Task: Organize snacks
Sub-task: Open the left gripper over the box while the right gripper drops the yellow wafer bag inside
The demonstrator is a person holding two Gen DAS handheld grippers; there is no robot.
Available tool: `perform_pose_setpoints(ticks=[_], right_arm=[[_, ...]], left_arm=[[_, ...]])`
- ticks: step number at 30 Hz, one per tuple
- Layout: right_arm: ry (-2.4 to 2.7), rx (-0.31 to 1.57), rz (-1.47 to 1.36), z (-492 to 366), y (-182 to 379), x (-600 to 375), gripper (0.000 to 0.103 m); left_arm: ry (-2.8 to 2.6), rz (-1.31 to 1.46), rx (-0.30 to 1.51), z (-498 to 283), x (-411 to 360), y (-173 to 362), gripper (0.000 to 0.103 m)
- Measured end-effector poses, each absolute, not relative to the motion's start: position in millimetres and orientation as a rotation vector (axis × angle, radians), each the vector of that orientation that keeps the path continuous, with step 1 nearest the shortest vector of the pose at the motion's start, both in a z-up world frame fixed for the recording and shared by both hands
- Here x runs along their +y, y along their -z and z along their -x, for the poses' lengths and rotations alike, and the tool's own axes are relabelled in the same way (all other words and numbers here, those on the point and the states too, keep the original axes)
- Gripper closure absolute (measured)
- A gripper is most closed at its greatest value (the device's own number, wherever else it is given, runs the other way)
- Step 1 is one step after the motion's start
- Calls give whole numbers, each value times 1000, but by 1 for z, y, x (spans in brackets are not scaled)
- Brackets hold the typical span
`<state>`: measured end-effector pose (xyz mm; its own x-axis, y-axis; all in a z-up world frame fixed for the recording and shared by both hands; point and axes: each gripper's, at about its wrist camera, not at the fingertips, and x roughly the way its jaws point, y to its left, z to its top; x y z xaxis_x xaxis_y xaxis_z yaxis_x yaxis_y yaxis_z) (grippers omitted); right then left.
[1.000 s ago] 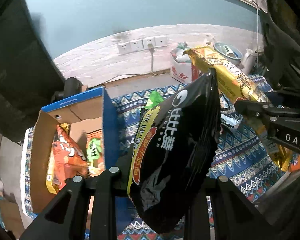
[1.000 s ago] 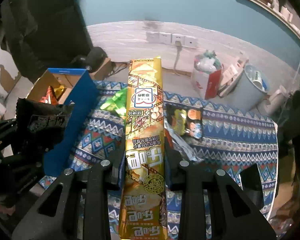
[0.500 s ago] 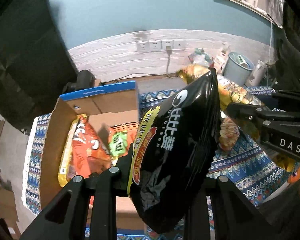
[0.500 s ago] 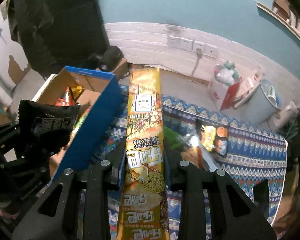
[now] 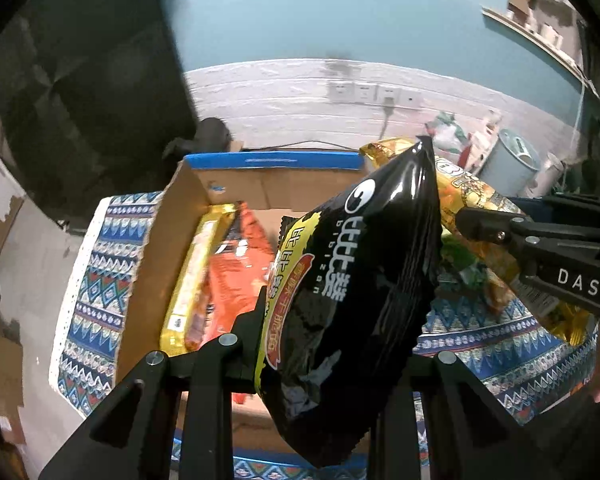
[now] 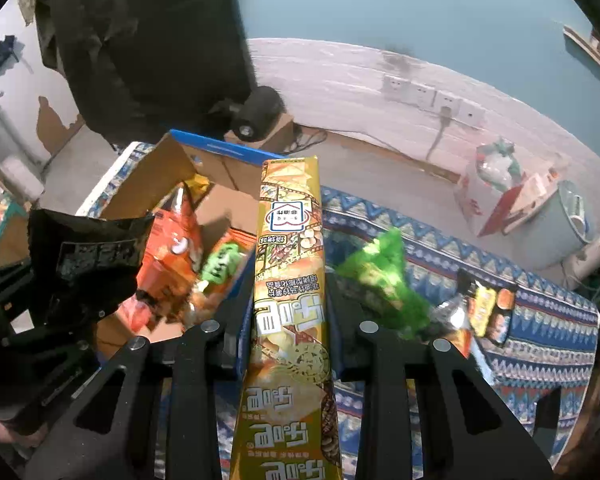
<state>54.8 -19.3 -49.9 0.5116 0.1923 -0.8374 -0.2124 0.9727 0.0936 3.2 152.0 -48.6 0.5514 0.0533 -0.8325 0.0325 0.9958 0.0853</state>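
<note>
Both claws have swung across toward the box (image 5: 168, 240) over the last second; it sat off to the side before and now fills the middle of my left view. My left claw (image 5: 340, 344) is clamped on the black bag (image 5: 352, 288), which stands up between the fingers and blocks most of what lies behind it. My right claw (image 6: 290, 320) grips the long gold pack (image 6: 290, 264), whose lower end runs out of frame.

From the left camera I see the right claw only side-on, and the gold pack's far end pokes out behind the black bag. Inside the box I can make out an orange bag (image 5: 236, 272) and a yellow pack (image 5: 192, 280), both smeared by motion blur; their labels are unreadable. From the right camera, a green-labelled packet (image 6: 220, 266) also sits in the box.

On the patterned cloth (image 6: 540, 344) over the worktop lie a blurred green bag (image 6: 384, 280) and a small dark packet (image 6: 492, 312), near each other. I cannot tell whether they touch.
</note>
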Motion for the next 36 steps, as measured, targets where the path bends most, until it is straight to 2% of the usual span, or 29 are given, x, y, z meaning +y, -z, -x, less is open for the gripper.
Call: perform_pose_setpoints(ticks=[15, 18, 20, 22, 25, 31, 36], right_arm=[[-328, 1071, 17, -94, 74, 47, 74], [-338, 1081, 8, -98, 78, 54, 74], [-339, 1086, 8, -101, 80, 59, 74], [-340, 1089, 5, -103, 81, 62, 74], [-344, 1097, -6, -107, 85, 65, 74], [-350, 1129, -26, -115, 96, 66, 74], [-380, 1134, -40, -118, 96, 66, 69]], left_arm=[[-115, -16, 1079, -12, 216, 85, 76], [-147, -9, 1105, -13, 223, 90, 66], [-161, -12, 1111, -12, 225, 91, 45], [-174, -21, 1102, -11, 225, 88, 34], [-183, -65, 1088, -9, 220, 82, 25], [-175, -75, 1089, -7, 217, 78, 24], [-164, -72, 1086, -7, 214, 75, 24]])
